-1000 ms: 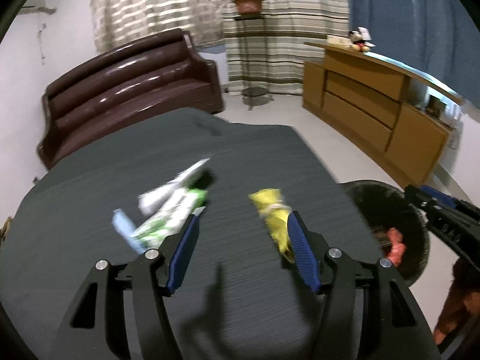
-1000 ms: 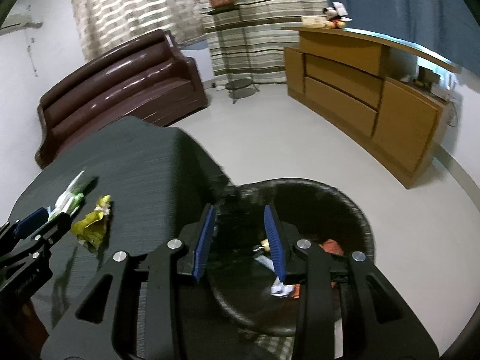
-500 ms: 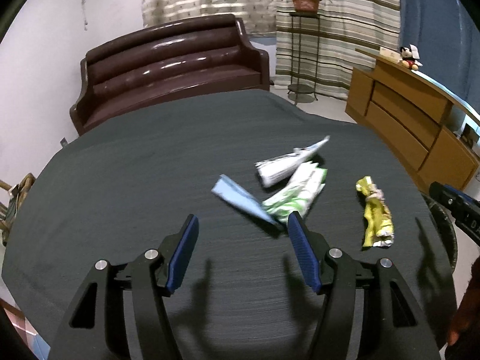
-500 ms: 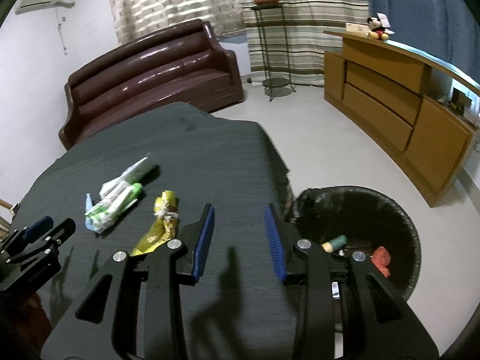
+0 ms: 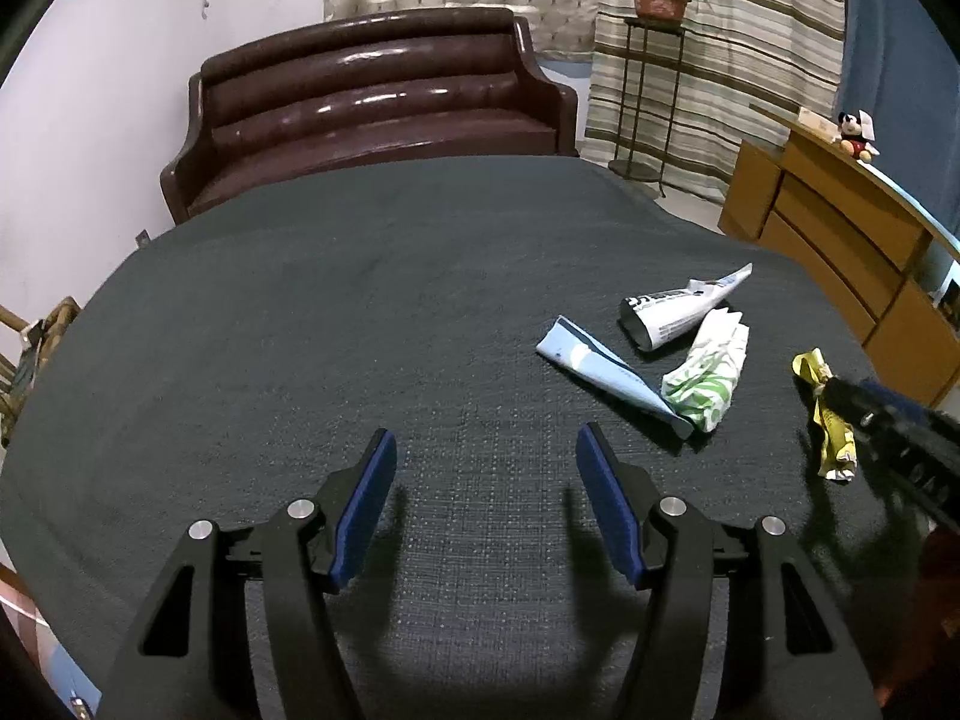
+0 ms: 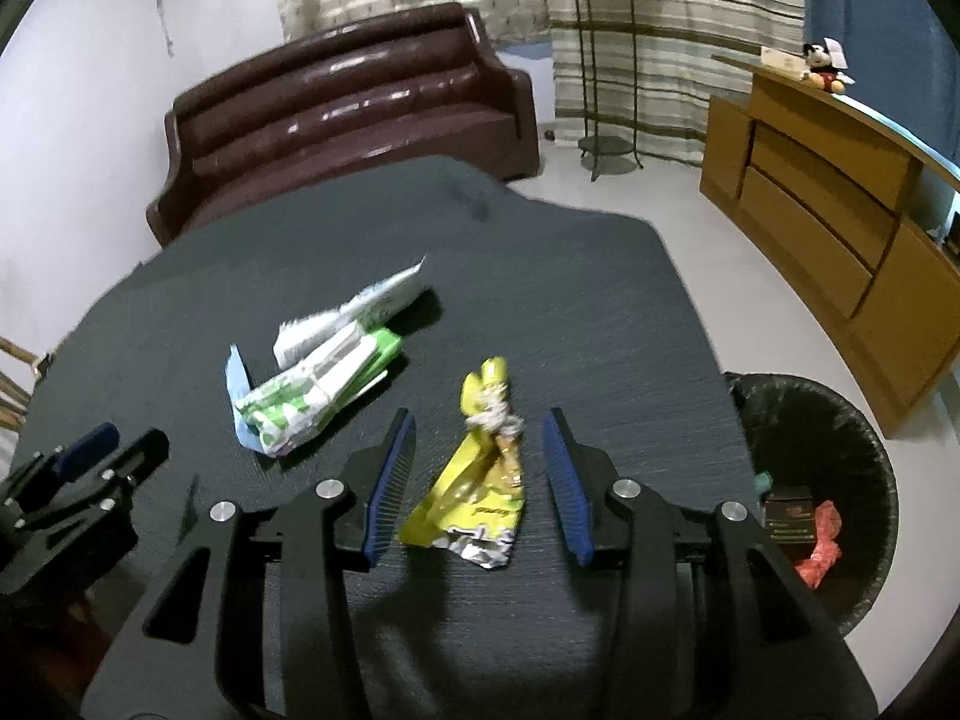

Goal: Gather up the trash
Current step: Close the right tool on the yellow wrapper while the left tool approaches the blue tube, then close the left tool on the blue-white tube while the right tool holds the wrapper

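Note:
A yellow wrapper (image 6: pixel 480 468) lies on the dark table (image 6: pixel 570 300), between the fingers of my open right gripper (image 6: pixel 480 468); it also shows in the left wrist view (image 5: pixel 825 420). A green-and-white wrapper (image 6: pixel 318 387), a white wrapper (image 6: pixel 360 312) and a light blue one (image 6: pixel 236 378) lie together to its left; the left wrist view shows them too: green (image 5: pixel 708 372), white (image 5: pixel 678 309), blue (image 5: pixel 606 372). My left gripper (image 5: pixel 486 480) is open and empty over bare table, left of the pile.
A black bin (image 6: pixel 822 480) with trash in it stands on the floor beside the table's right edge. A brown sofa (image 5: pixel 372 108) stands behind the table, a wooden sideboard (image 6: pixel 840 192) at the right, a plant stand (image 5: pixel 648 90) by the curtains.
My right gripper swung from over the bin back to the table and now straddles the yellow wrapper. My left gripper moved left, away from the wrappers.

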`<state>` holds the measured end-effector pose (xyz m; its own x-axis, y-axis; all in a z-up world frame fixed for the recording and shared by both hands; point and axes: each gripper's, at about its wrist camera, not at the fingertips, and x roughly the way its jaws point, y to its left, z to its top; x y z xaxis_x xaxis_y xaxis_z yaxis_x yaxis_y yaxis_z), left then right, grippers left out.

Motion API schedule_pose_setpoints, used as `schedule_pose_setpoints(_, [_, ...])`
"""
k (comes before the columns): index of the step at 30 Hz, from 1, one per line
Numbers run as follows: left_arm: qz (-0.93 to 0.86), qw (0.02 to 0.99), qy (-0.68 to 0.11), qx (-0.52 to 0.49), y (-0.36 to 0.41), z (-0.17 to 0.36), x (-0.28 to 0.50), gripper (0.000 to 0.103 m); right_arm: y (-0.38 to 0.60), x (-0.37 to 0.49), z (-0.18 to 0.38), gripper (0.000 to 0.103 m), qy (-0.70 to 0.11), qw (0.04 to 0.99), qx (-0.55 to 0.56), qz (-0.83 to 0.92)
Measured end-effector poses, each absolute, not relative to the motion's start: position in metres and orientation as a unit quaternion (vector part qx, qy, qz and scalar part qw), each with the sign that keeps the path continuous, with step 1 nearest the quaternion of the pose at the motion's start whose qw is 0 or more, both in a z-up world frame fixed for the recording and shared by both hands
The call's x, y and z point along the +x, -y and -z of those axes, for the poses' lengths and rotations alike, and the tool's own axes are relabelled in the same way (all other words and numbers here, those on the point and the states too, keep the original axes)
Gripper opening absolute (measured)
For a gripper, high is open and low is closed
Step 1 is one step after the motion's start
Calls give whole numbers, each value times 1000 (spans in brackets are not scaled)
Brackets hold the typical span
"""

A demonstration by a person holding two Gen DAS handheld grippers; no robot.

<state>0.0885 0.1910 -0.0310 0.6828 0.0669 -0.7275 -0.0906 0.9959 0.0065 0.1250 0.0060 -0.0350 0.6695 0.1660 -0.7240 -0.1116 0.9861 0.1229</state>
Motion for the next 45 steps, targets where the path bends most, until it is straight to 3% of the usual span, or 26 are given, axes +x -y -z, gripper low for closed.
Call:
schedule_pose_setpoints(1, [-42,917,-396,-15,-192,32,89,62,-7,126,37,39,-402,912,31,-76])
schedule_pose_setpoints(2, [-41,917,-397,-15,-192,32,91,62,-9,127,39,28,-407,910,24,-75])
schedule_pose_setpoints(6, [-33,916,-399,-17,-190,31,100,62,-11,126,39,21,-406,911,10,-73])
schedule_pose_setpoints(23, [1,897,-442,-23,-169,43,150,62,-6,129,40,21,-402,912,17,-83])
schedule_pose_setpoints(42, [-2,894,-448,-13,-184,41,124,62,-3,129,40,22,-400,912,23,-89])
schedule_pose_setpoints(44, [-1,896,-445,-11,-182,40,125,55,-3,129,40,22,-400,912,23,-89])
schedule_pose_setpoints(45, [-2,896,-443,-7,-179,40,124,47,-3,129,40,22,-400,912,23,-89])
